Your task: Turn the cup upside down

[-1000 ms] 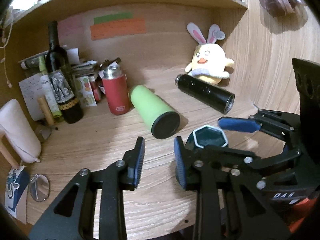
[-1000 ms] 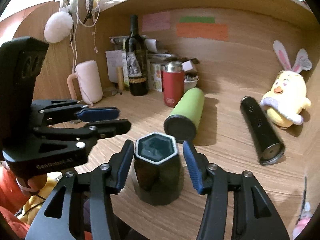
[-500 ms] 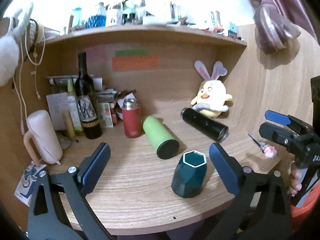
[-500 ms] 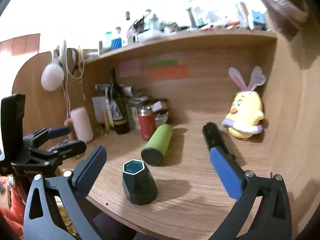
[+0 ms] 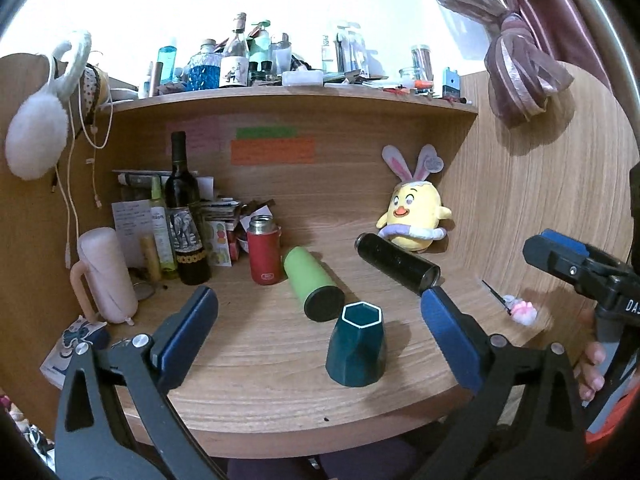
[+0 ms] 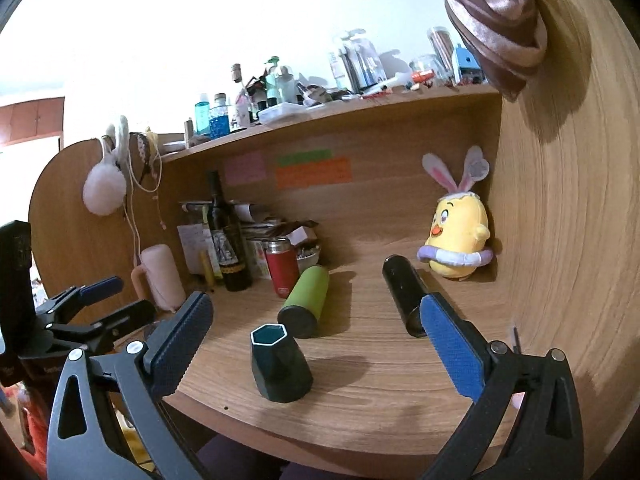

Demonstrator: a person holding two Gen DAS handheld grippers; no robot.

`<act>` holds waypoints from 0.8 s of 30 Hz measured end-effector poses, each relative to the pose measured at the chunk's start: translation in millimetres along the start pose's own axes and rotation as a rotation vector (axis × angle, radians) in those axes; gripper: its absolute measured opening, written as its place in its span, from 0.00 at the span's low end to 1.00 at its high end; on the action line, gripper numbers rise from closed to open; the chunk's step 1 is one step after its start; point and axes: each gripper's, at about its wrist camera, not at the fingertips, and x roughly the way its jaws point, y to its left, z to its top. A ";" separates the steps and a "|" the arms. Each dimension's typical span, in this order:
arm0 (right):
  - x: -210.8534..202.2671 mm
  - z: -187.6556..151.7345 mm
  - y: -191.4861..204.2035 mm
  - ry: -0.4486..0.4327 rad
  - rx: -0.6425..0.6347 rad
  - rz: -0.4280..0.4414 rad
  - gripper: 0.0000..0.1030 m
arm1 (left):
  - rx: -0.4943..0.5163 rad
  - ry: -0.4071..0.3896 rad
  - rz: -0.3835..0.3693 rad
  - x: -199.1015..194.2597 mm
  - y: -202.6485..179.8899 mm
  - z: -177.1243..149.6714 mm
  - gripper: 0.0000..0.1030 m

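Note:
A dark green hexagonal cup (image 5: 356,346) stands on the wooden desk near its front edge, wider end down and the white-rimmed narrow end up; it also shows in the right wrist view (image 6: 280,364). My left gripper (image 5: 320,332) is open wide and empty, held back from the cup. My right gripper (image 6: 316,336) is open wide and empty, also back from the cup. The right gripper shows at the right edge of the left wrist view (image 5: 568,256); the left gripper shows at the left of the right wrist view (image 6: 104,300).
A green flask (image 5: 314,288) and a black flask (image 5: 396,266) lie behind the cup. A red flask (image 5: 263,256), a wine bottle (image 5: 185,224), a pink cup (image 5: 106,276) and a plush chick (image 5: 414,216) stand further back. The desk's front edge (image 5: 320,436) is near.
Both grippers have opened wide and pulled back and up from the cup. The cup stands on the desk, free of both grippers.

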 end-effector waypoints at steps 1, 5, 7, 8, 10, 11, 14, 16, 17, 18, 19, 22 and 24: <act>-1.2 -0.3 1.6 -0.003 -0.006 0.000 1.00 | 0.003 -0.001 0.000 -0.9 -1.0 -0.7 1.00; -4.2 -0.7 8.4 -0.013 -0.021 0.005 1.00 | 0.018 -0.009 0.002 -4.1 -4.1 -1.7 1.00; -5.1 -0.5 9.6 -0.016 -0.022 0.007 1.00 | 0.023 -0.015 0.003 -5.8 -5.5 -2.2 1.00; -5.3 -0.3 10.3 -0.018 -0.023 0.008 1.00 | 0.024 -0.017 0.003 -6.3 -5.9 -2.2 1.00; -5.7 -0.4 11.4 -0.018 -0.024 0.007 1.00 | 0.025 -0.018 0.003 -6.4 -5.9 -2.0 1.00; -5.9 -0.6 11.9 -0.018 -0.025 0.006 1.00 | 0.024 -0.018 0.002 -6.7 -6.2 -2.3 1.00; -7.0 0.0 12.3 -0.020 -0.027 0.008 1.00 | 0.024 -0.019 0.005 -7.0 -5.8 -2.6 1.00; -7.6 -0.4 12.2 -0.021 -0.027 0.010 1.00 | 0.021 -0.019 0.006 -7.1 -6.0 -3.0 1.00; -6.9 -0.1 11.9 -0.019 -0.028 0.010 1.00 | 0.022 -0.018 0.005 -7.0 -5.7 -3.0 1.00; -6.8 -0.5 11.5 -0.019 -0.028 0.009 1.00 | 0.021 -0.017 0.006 -7.0 -5.9 -3.0 1.00; -6.4 -0.9 11.5 -0.017 -0.027 0.010 1.00 | 0.020 -0.016 0.008 -6.7 -5.9 -3.2 1.00; -5.4 -1.6 10.8 -0.012 -0.021 0.017 1.00 | 0.017 -0.013 0.012 -5.3 -5.9 -3.0 1.00; -4.3 -1.7 10.2 -0.008 -0.017 0.022 1.00 | 0.015 -0.011 0.013 -5.1 -6.0 -3.1 1.00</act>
